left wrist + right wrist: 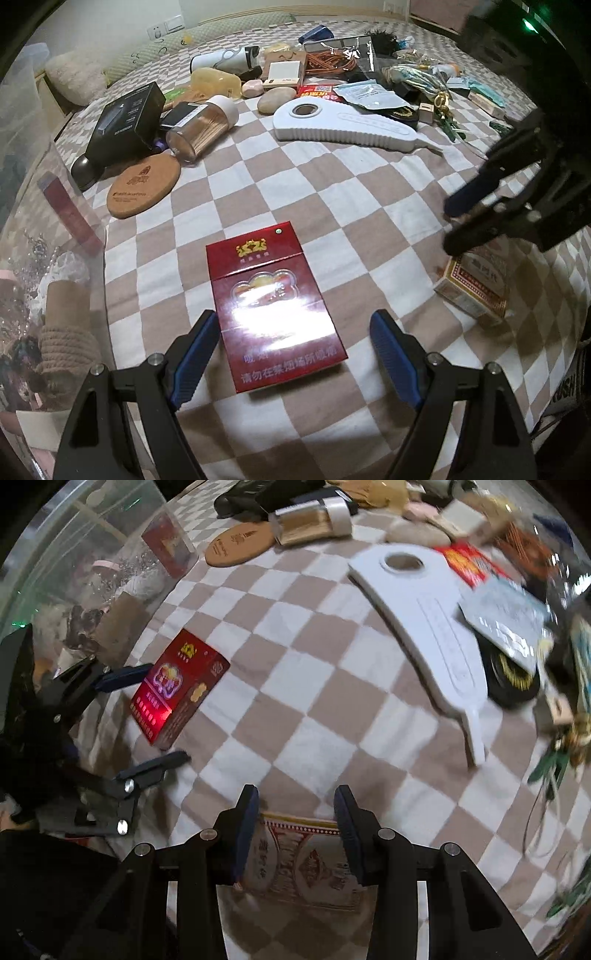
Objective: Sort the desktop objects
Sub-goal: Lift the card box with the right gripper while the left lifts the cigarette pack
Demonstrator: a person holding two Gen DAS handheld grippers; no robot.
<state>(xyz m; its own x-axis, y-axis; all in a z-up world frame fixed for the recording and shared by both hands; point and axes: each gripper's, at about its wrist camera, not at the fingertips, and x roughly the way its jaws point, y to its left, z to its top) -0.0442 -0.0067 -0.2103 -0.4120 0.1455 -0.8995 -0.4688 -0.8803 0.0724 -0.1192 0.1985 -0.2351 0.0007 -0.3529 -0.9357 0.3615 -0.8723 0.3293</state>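
At nine o'clock we see the clear plastic bin holding a red box and coiled rope. Our left gripper gapes wide around the glossy red cigarette pack on checkered cloth; our right gripper clamps the cream-and-red printed cardboard pack.

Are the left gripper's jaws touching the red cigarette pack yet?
Apart. The left wrist view shows the left gripper with jaws wide, checkered cloth visible between the right jaw and the red cigarette pack.

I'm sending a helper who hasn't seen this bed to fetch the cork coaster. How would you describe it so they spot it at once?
Start at the checked bedspread and go to the clutter beside the clear plastic bin. Below the black box and the tipped-over toothpick jar lies the cork coaster, flat on the cloth. It is the only round, flat brown disc there, with a dark printed logo.
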